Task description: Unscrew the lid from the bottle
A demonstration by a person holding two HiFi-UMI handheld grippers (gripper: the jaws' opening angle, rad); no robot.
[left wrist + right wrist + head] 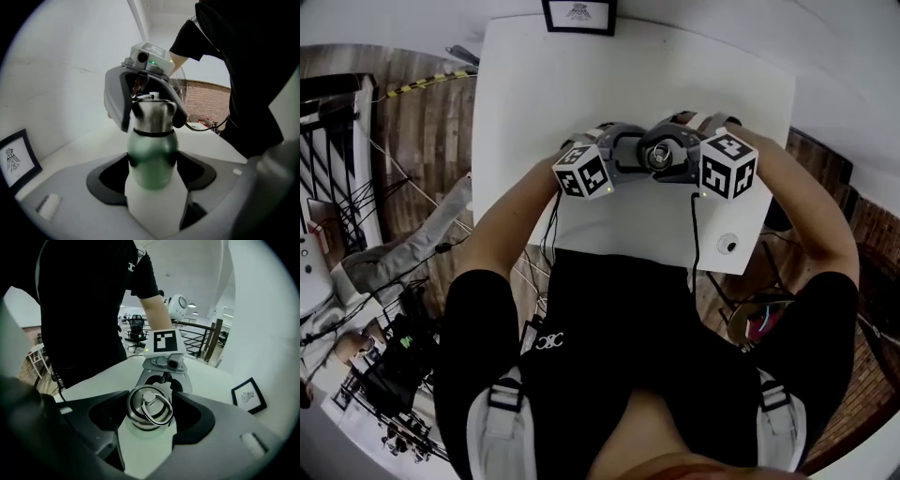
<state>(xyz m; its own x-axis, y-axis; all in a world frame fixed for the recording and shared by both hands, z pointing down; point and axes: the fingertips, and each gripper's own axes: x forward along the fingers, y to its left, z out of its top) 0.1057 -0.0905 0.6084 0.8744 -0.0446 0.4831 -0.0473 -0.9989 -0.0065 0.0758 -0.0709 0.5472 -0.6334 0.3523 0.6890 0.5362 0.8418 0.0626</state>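
Bottle (152, 150) first: upright over the middle of the white table (534, 84), green body below, steel lid (140, 414) on top with a wire ring (157, 411) lying flat across it. Can't tell whether it's standing on the table or held just off it.

Starting at the left: left gripper (153, 164) in from that side, marker cube (582, 172) facing up, jaws pinching the green body on both sides, a bit under the dark band (152, 133) below the lid. Framed picture (578, 14) way back at the table's far edge.

Over on the right: right gripper (150, 406) with its own marker cube (728, 166), jaws spread wide but clamped on the lid, one pad on each side. Nose to nose with the left one, really close together.

Also a small round thing (727, 245) near the table's front right corner, well apart from all that.
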